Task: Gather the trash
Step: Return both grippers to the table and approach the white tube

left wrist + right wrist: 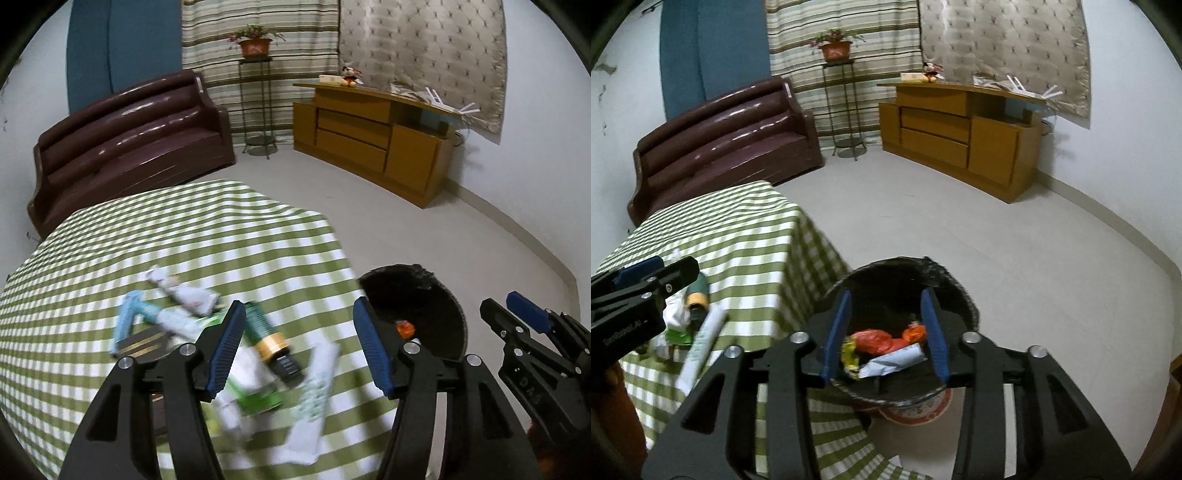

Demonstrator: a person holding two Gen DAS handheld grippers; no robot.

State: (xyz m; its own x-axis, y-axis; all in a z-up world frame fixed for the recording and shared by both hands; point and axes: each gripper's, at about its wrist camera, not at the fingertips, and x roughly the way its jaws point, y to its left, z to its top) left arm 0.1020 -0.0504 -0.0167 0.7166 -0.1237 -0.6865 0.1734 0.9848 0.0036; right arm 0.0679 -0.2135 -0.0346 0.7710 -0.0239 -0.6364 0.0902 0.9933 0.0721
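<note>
My left gripper (299, 347) is open and empty above a pile of trash on the green-checked table (184, 236): a green tube with a gold band (267, 334), white and green wrappers (314, 391), a pale blue packet (129, 317) and crumpled paper (192, 295). My right gripper (884, 328) is open and empty over the black-lined trash bin (945, 288), which holds a red wrapper (873, 339), a yellow wrapper (849, 354) and a grey packet (894, 360). The bin (424, 295) stands on the floor right of the table. The right gripper (517, 314) shows in the left wrist view.
A brown sofa (129, 147) stands behind the table. A wooden cabinet (376, 136) lines the far wall beside a plant stand (256, 96). Pale floor (406, 229) lies between the table and the cabinet.
</note>
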